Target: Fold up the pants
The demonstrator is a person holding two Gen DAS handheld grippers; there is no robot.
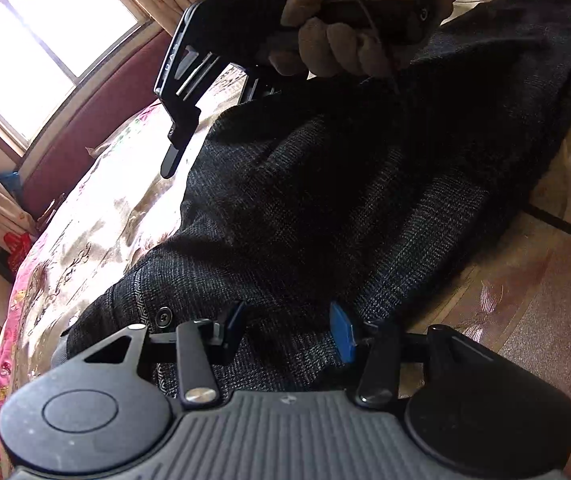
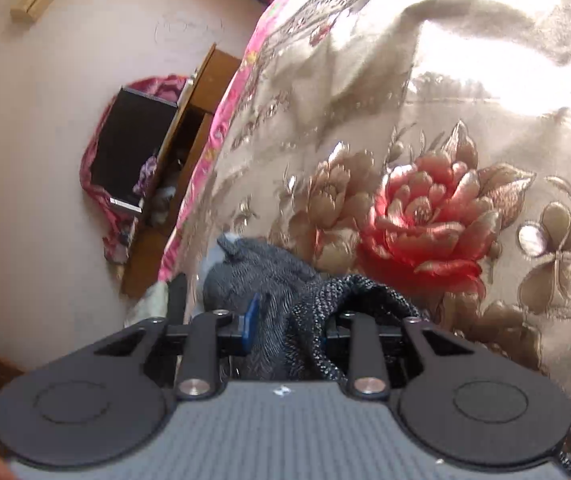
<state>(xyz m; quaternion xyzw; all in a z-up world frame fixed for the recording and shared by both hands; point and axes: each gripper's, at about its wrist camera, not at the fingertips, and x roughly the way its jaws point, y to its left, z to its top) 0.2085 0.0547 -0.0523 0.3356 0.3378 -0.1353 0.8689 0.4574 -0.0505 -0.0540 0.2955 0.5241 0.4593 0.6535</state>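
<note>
Dark grey checked pants (image 1: 365, 184) lie across a floral bedspread (image 1: 125, 208), their waistband with a metal snap (image 1: 164, 315) nearest me. My left gripper (image 1: 291, 328) has its blue-padded jaws apart, with the waistband cloth between them. My right gripper (image 2: 289, 324) holds a bunched fold of the pants (image 2: 269, 280) between its jaws, lifted just above the bedspread (image 2: 425, 100). The right gripper (image 1: 213, 80) also shows in the left wrist view, held by a gloved hand above the pants.
A window (image 1: 33, 40) and a dark red headboard (image 1: 97, 120) lie beyond the bed. A wooden cabinet (image 2: 189, 128) with a dark box (image 2: 129, 148) stands by the bed's edge against a pale wall.
</note>
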